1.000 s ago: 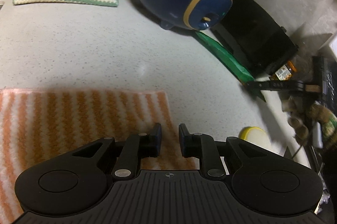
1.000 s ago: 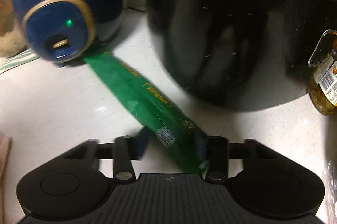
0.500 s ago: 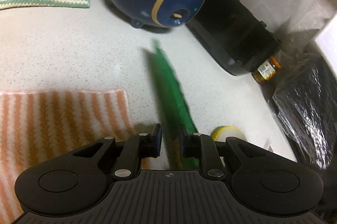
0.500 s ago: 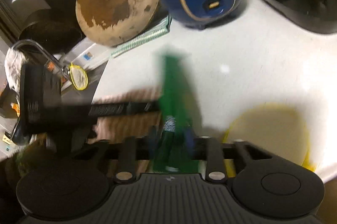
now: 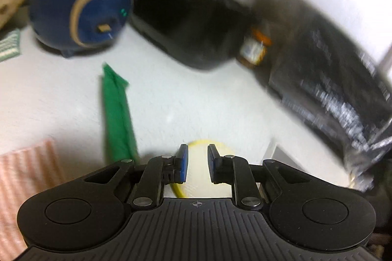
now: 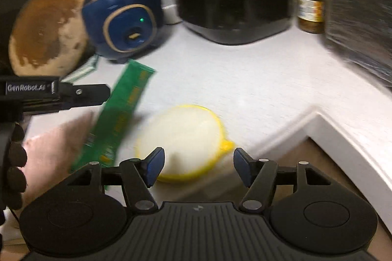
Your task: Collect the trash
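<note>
A long green wrapper [image 6: 117, 118] lies on the white counter, free of both grippers; it also shows in the left wrist view [image 5: 117, 113]. My right gripper [image 6: 198, 166] is open and empty, above a yellow-rimmed white lid [image 6: 183, 138]. My left gripper [image 5: 198, 164] has a narrow gap between its pads and holds nothing; it hovers over the same lid [image 5: 198, 150]. It shows from the side in the right wrist view [image 6: 73, 95]. A black trash bag [image 5: 330, 89] stands at the right.
A blue rice cooker [image 6: 122, 18], a black cooker [image 6: 232, 3] and a jar [image 6: 310, 9] stand at the back. A round wooden board [image 6: 46, 28] leans at the left. An orange striped cloth [image 5: 22, 182] lies front left. The counter edge [image 6: 343, 138] steps in at the right.
My right gripper opened and let the green wrapper drop onto the counter. Both grippers swung right, toward the yellow lid and the black bag.
</note>
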`<state>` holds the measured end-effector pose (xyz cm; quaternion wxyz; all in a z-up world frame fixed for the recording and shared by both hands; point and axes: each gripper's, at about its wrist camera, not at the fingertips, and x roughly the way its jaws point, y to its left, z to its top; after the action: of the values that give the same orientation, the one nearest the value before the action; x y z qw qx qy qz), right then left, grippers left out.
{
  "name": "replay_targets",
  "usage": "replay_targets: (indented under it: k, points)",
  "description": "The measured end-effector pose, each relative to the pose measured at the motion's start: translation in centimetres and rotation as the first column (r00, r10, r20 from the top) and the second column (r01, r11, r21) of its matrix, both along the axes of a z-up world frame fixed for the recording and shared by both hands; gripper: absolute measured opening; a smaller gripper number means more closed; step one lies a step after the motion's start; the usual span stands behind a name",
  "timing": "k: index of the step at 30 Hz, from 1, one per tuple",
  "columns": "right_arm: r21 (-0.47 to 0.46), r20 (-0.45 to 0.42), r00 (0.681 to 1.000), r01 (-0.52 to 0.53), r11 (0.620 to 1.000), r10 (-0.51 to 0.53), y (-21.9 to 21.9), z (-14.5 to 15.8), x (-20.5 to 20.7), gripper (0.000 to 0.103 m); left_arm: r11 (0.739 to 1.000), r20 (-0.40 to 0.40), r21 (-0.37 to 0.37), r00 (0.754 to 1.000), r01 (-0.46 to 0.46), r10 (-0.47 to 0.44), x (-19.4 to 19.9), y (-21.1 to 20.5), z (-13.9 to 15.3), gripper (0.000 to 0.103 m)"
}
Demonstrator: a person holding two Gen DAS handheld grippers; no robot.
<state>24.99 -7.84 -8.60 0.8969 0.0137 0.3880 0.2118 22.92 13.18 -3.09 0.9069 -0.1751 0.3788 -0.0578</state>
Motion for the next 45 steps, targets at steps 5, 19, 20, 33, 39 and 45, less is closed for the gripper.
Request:
replay_targets:
  k: [5, 19, 20, 33, 39, 45]
  points:
    - [-0.106, 0.055, 0.997, 0.064, 0.992, -0.058, -1.2, -0.4, -1.4, 0.07, 0.998, -0.067, 0.06, 0.998, -0.016, 0.02, 2.1, -1.6, -2.4, 0.02]
    - [-0.01, 0.029, 0.992, 0.122, 0.993, -0.121, -3.0, -0.7, -1.6, 0.078, 0.989, -0.025, 0.041, 0.99, 0.141, -0.14, 0.9, -4.5, -1.6, 0.02]
    - [-0.019, 0.029, 0.993, 0.115, 0.993, -0.115, -2.6, -0.9, -1.5, 0.078, 0.987, 0.014, 0.09, 0.991, 0.131, -0.133, 0.4, -4.4, -0.7, 0.02]
    - [-0.12, 0.112, 0.994, 0.022, 0.993, -0.009, 0.8, -0.5, -0.9, 0.078, 0.897, -0.03, 0.423, 0.987, -0.128, 0.155, 1.3, -0.2, -2.0, 0.026]
    - [-0.096, 0.054, 0.998, -0.04, 0.995, 0.045, 2.2, -1.2, 0.2, 0.078, 0.978, -0.07, 0.2, 0.995, -0.055, 0.071, 1.0, 0.6, -2.8, 0.029]
    - [-0.107, 0.062, 0.996, -0.056, 0.993, 0.063, 2.4, -1.4, 0.4, 0.079, 0.991, -0.065, 0.125, 0.997, -0.044, 0.052, 0.6, 0.6, -2.2, 0.029]
